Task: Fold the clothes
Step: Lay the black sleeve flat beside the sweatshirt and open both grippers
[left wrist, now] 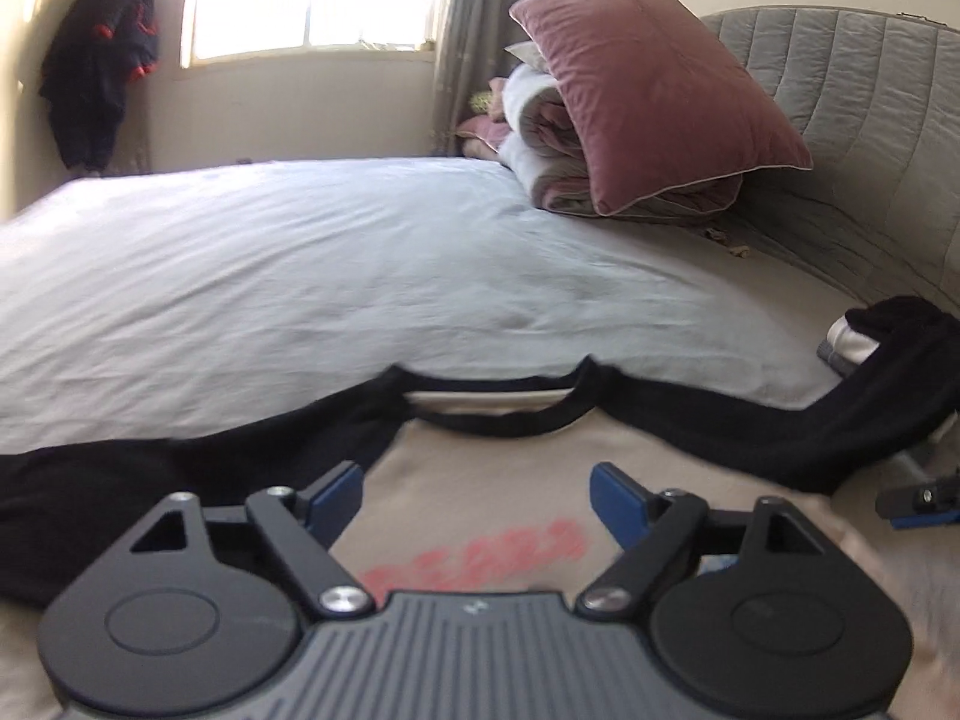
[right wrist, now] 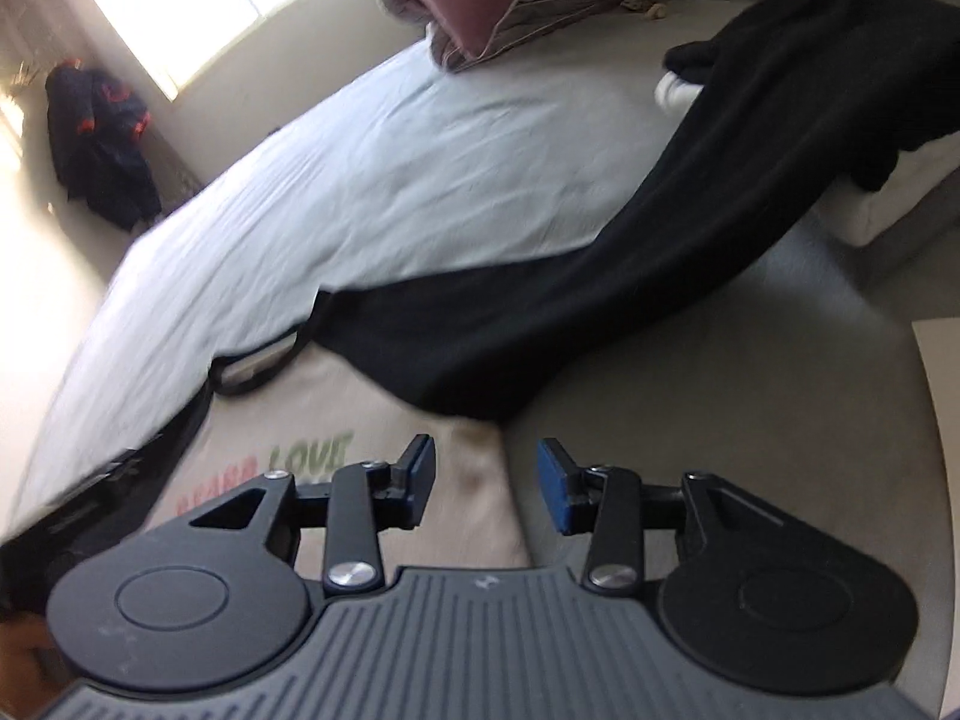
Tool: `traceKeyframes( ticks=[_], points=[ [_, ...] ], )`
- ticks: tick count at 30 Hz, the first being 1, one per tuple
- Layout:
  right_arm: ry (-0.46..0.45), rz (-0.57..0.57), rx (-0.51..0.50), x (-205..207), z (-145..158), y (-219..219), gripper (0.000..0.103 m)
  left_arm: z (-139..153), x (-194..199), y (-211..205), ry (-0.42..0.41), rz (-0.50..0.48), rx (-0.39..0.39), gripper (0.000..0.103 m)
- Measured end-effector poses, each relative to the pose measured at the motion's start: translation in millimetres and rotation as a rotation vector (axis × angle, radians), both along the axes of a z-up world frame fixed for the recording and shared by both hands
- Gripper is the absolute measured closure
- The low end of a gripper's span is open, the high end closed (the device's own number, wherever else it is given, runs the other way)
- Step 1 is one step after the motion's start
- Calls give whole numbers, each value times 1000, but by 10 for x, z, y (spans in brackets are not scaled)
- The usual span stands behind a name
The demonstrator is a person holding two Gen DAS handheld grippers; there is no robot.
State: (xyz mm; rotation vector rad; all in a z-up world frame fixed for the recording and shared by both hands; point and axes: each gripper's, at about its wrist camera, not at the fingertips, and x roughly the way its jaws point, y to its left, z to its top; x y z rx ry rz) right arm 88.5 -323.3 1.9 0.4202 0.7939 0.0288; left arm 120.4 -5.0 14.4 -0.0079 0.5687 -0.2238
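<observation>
On bed (left wrist: 300, 276), beige-and-black shirt (left wrist: 492, 468) spread flat

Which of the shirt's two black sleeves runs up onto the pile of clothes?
The right sleeve, on the right in both views: it stretches away and climbs onto the pile near the headboard. The left sleeve lies flat on the bed.

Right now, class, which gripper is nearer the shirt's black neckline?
Left. The left gripper hovers over the shirt's chest just below the neckline; the right gripper is farther, at the shirt's side edge.
</observation>
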Motion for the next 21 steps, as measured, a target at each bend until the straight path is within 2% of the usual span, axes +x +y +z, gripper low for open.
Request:
traceKeyframes(
  ticks=[3, 8, 9, 12, 14, 19, 21],
  points=[
    [-44, 7, -100, -81, -99, 254, 60, -101, -170, 252, 3, 48, -41, 16],
    [-129, 29, -178, -255, -382, 509, 58, -353, -531, 581, 16, 66, -221, 16],
    [-146, 25, -188, -307, -439, 532, 58, -414, -596, 604, 31, 53, -235, 16],
    [-202, 49, -230, -460, -519, 553, 57, -558, -781, 619, 60, 31, -212, 16],
    [-219, 53, -233, -542, -530, 537, 56, -576, -942, 665, 27, 21, -202, 14],
    [-260, 44, -204, -783, -591, 462, 55, -604, -1185, 914, 15, 35, -313, 12],
    [-272, 33, -191, -887, -603, 444, 54, -594, -1231, 948, 17, 46, -330, 11]
  ],
)
